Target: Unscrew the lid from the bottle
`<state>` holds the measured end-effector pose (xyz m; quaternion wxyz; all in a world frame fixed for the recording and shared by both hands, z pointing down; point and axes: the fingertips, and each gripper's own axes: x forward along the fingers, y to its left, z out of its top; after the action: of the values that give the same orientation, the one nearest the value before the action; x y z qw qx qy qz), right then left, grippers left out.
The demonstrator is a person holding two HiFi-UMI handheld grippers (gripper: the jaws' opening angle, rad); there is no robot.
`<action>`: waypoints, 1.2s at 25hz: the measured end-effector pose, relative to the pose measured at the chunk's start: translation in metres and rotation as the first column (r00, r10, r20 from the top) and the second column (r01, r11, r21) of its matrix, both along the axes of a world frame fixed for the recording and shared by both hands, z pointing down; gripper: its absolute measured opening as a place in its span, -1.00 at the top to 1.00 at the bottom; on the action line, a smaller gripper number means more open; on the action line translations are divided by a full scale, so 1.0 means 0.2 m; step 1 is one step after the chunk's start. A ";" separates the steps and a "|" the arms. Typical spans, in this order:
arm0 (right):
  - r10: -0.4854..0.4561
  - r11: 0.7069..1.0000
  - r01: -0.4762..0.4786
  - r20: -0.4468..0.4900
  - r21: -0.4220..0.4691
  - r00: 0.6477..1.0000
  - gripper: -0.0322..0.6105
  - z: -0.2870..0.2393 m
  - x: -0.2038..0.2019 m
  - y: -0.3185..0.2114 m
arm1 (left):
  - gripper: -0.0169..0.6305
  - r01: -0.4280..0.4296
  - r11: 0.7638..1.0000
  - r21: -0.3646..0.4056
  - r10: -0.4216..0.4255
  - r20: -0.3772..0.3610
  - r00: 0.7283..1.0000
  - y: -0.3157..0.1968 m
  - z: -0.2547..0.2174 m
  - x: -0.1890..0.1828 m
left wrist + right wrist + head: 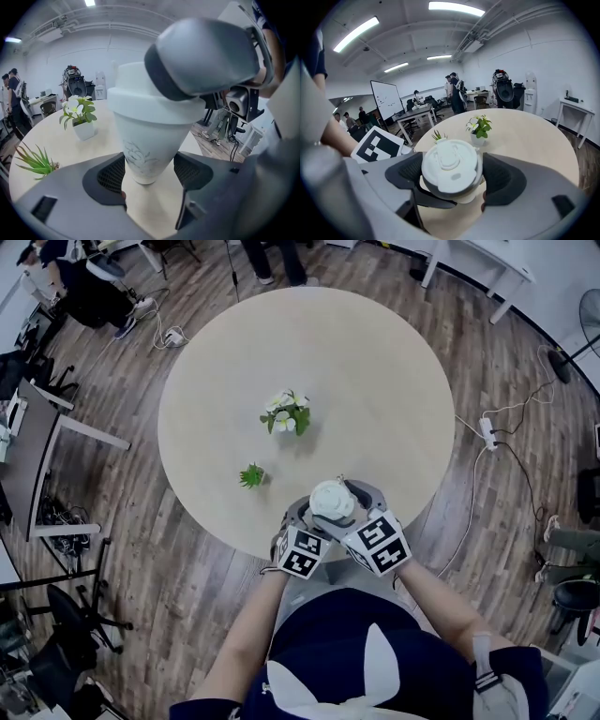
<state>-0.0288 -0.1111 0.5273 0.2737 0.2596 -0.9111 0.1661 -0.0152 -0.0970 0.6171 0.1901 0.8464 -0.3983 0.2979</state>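
Left tool (149, 172) clamps the white tapered bottle (140, 136) low, steadying it; right tool (452, 179) grips its round white lid (450, 168) for twisting.

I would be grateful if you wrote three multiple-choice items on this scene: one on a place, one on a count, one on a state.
1. Where does the flowering plant stand on the table?
A. near its middle
B. at its left edge
C. at its near edge

2. How many plants are on the table?
A. one
B. two
C. four

3. What is the state of the lid?
A. lying on the table
B. seated on the bottle
C. upside down beside a plant

Answers:
1 A: the head view shows it close to the centre of the round top.
2 B: only the flowering plant and a small plant stand there.
3 B: the lid caps the bottle, which the left tool grips low on its body.
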 end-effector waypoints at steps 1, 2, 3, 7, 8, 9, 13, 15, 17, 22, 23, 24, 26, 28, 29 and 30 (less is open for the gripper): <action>-0.021 1.000 0.021 -0.004 -0.003 1.000 -0.35 0.00 0.00 0.00 | -0.07 -0.003 1.000 0.000 0.003 -0.001 1.000 0.00 0.00 0.00; -0.045 0.999 0.045 -0.008 -0.006 0.999 -0.35 0.00 0.00 0.00 | -0.07 -0.006 1.000 0.000 0.006 -0.002 1.000 0.00 0.00 0.00; -0.073 0.997 0.073 -0.011 -0.008 0.997 -0.35 0.00 0.00 0.00 | -0.07 -0.010 1.000 0.001 0.010 -0.003 1.000 0.00 -0.01 0.00; -0.245 0.970 0.244 -0.022 -0.013 0.969 -0.35 0.00 -0.01 0.02 | -0.07 -0.021 1.000 0.002 0.021 -0.003 1.000 0.00 -0.01 0.00; -0.293 0.956 0.293 -0.027 -0.015 0.956 -0.35 0.00 -0.02 0.03 | -0.07 -0.024 1.000 0.001 0.024 -0.002 1.000 0.00 -0.01 0.00; -0.339 0.941 0.338 -0.031 -0.019 0.940 -0.35 0.00 -0.02 0.03 | -0.07 -0.026 1.000 -0.001 0.026 -0.002 1.000 0.00 -0.01 0.01; -0.502 0.865 0.500 -0.044 -0.048 0.864 -0.35 0.01 -0.03 0.04 | -0.07 -0.029 1.000 -0.004 0.029 -0.006 1.000 0.00 -0.01 0.00; -0.585 0.811 0.582 -0.057 -0.064 0.809 -0.35 0.01 -0.03 0.04 | -0.07 -0.029 1.000 -0.003 0.029 -0.007 1.000 0.00 -0.01 0.00; -0.661 0.750 0.656 -0.069 -0.086 0.747 -0.35 0.01 -0.03 0.05 | -0.07 -0.030 1.000 -0.003 0.030 -0.008 1.000 0.00 -0.01 0.00; -0.762 0.647 0.746 -0.109 -0.156 0.638 -0.35 0.01 -0.03 0.09 | -0.07 -0.033 0.999 -0.007 0.033 -0.008 0.999 0.00 0.00 0.01; -0.765 0.644 0.748 -0.113 -0.162 0.634 -0.36 0.01 -0.03 0.09 | -0.07 -0.033 0.999 -0.007 0.033 -0.007 0.999 0.00 0.00 0.00; -0.760 0.649 0.743 -0.116 -0.161 0.639 -0.36 0.02 -0.03 0.09 | -0.07 -0.033 0.999 -0.008 0.033 -0.007 0.999 0.00 0.00 0.00; -0.725 0.688 0.711 -0.114 -0.145 0.679 -0.37 0.02 -0.04 0.07 | -0.07 -0.034 0.999 -0.008 0.034 -0.008 0.999 0.00 0.00 0.00; -0.657 0.753 0.648 -0.083 -0.113 0.749 -0.39 0.00 -0.05 0.05 | -0.07 -0.035 0.999 -0.007 0.035 -0.010 0.999 0.00 0.00 0.00; -0.613 0.789 0.607 -0.051 -0.093 0.789 -0.42 -0.02 -0.05 0.04 | -0.07 -0.035 0.999 -0.006 0.035 -0.010 0.999 0.00 0.00 0.00; -0.565 0.823 0.562 -0.015 -0.077 0.825 -0.47 -0.04 -0.05 0.03 | -0.07 -0.035 0.999 -0.006 0.035 -0.010 0.999 0.00 0.00 0.00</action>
<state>-0.0393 -0.1046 0.5188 0.3364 -0.0276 -0.9355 0.1044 -0.0152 -0.0979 0.6162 0.1895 0.8541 -0.3817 0.2981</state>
